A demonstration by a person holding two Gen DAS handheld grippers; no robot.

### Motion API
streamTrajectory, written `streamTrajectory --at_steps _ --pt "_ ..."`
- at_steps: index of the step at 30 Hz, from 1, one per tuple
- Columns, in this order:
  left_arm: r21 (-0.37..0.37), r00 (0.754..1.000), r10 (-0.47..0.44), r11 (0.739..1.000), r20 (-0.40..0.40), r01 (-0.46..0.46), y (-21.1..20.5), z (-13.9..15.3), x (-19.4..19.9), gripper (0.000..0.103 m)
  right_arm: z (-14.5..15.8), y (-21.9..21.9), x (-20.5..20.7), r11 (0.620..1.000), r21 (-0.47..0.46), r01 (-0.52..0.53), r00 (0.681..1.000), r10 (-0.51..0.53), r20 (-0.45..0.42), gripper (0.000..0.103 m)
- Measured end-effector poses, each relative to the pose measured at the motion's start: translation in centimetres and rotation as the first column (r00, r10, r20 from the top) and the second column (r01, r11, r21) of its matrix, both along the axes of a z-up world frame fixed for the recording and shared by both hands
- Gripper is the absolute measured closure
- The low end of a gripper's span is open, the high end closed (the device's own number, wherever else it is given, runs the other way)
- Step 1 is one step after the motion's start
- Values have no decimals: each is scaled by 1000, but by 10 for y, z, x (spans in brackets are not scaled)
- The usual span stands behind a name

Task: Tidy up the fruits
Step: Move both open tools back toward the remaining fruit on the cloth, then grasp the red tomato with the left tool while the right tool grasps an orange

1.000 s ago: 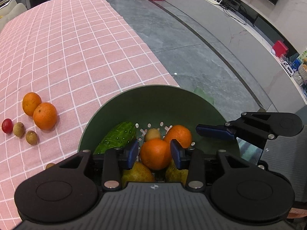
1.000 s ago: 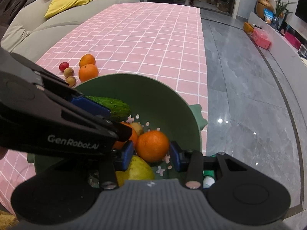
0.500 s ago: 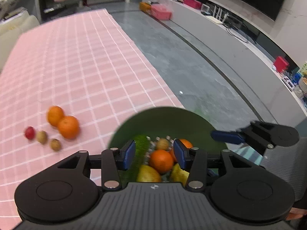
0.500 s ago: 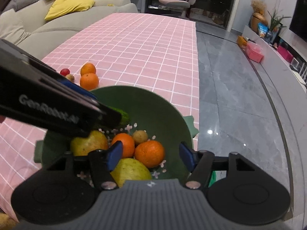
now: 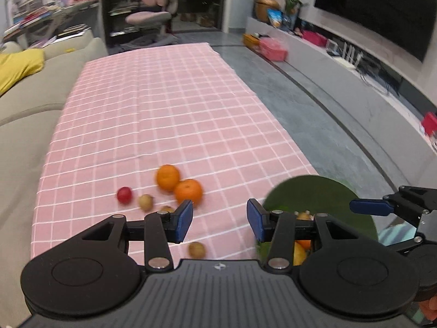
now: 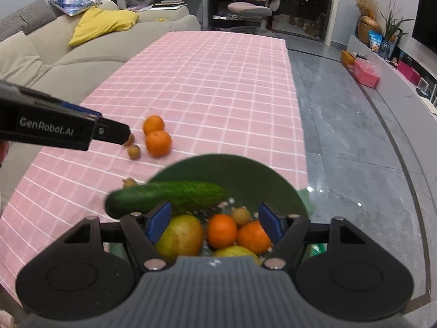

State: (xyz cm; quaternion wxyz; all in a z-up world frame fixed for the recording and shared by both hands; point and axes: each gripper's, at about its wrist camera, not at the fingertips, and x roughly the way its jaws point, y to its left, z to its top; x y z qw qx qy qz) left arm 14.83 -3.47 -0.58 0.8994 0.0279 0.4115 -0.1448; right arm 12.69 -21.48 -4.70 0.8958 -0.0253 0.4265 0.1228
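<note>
A green bowl (image 6: 232,164) at the table's right edge holds a cucumber (image 6: 166,198), two oranges (image 6: 221,231), a yellow-green fruit (image 6: 180,235) and a small brown fruit (image 6: 240,216). My right gripper (image 6: 214,221) hovers above that pile. Its jaws are opening and nothing is pressed between them. My left gripper (image 5: 220,218) stands open and empty over the pink cloth, left of the bowl (image 5: 314,191). Just beyond it lie two loose oranges (image 5: 188,192), a red fruit (image 5: 124,194) and small brown fruits (image 5: 145,201). One more brown fruit (image 5: 196,248) lies under the left gripper.
The pink checked cloth (image 5: 164,109) ends at the right over a grey floor (image 6: 341,136). A beige sofa (image 6: 82,49) with a yellow cushion runs along the left. A chair and shelves stand at the far end.
Both grippers let go of the oranges in the bowl, opened and rose. The left one swung left, from over the bowl to over the loose fruit on the cloth.
</note>
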Motion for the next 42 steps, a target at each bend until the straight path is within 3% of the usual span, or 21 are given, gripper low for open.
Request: streamTrajectory --at_steps 7,13,20,25,31,42 --pt "-35 997 81 996 -10 -81 47 -17 1 49 8 22 11 995 96 -27 1000 27 0 35" --pt "-37 993 113 993 -24 -114 68 -31 4 49 6 43 23 991 118 -63 998 63 1 35" --pt "-54 982 188 980 -33 -189 87 -45 11 49 0 58 48 989 118 -90 995 94 -23 35" --pt "-84 975 221 971 -22 -222 98 -45 22 55 -4 72 73 987 108 -115 992 120 -40 36" --pt "-69 976 217 974 -19 -218 103 -54 44 60 -15 87 109 987 99 -124 988 132 -75 44" --pt "-100 960 262 957 -98 -271 118 -87 93 60 -55 112 170 991 47 -125 975 131 -178 51"
